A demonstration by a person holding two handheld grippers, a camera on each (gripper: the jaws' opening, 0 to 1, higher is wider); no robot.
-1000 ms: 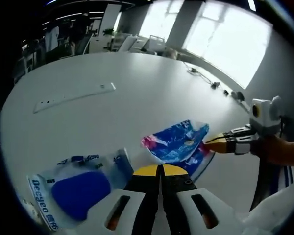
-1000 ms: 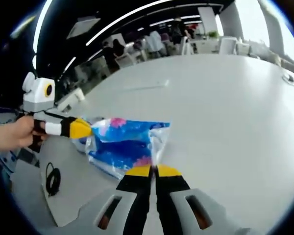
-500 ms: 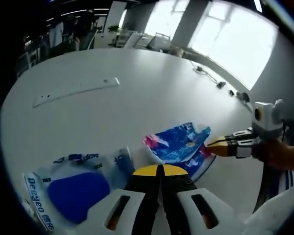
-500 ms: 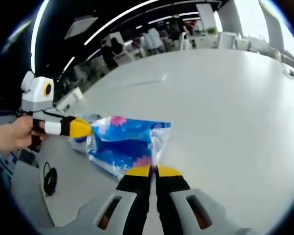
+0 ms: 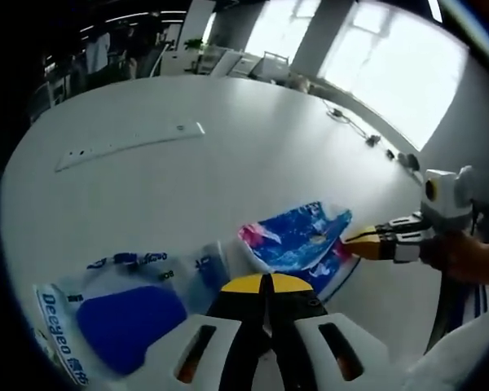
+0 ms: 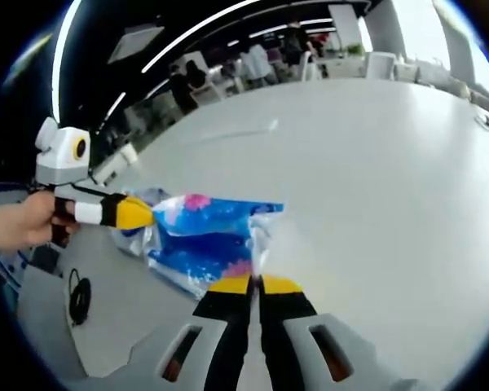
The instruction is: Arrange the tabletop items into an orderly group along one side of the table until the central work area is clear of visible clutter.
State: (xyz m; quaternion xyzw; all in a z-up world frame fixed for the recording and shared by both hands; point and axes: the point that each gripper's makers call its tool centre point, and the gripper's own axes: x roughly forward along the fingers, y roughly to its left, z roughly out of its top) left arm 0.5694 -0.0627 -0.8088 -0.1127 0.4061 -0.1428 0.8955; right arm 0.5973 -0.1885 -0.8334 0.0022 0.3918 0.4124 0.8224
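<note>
A blue and pink patterned plastic bag (image 5: 297, 240) is held just over the white table (image 5: 228, 163), stretched between both grippers. My left gripper (image 5: 265, 283) is shut on its near edge. My right gripper (image 5: 360, 242) comes in from the right, shut on the far corner. In the right gripper view the same bag (image 6: 212, 236) runs from my right gripper (image 6: 257, 284) at the bottom to my left gripper (image 6: 143, 214) at the left, held by a hand. A clear Deeyeo pack (image 5: 122, 314) with a dark blue item inside lies flat beside the left jaws.
A long white power strip (image 5: 130, 142) lies further out on the table. Small cables and plugs (image 5: 367, 140) sit along the window-side edge. A black cable coil (image 6: 79, 297) lies below the table edge. People and chairs (image 6: 253, 65) stand at the back of the room.
The left gripper view has shifted slightly, so the Deeyeo pack sits lower in it. Both grippers still hold the bag the same way.
</note>
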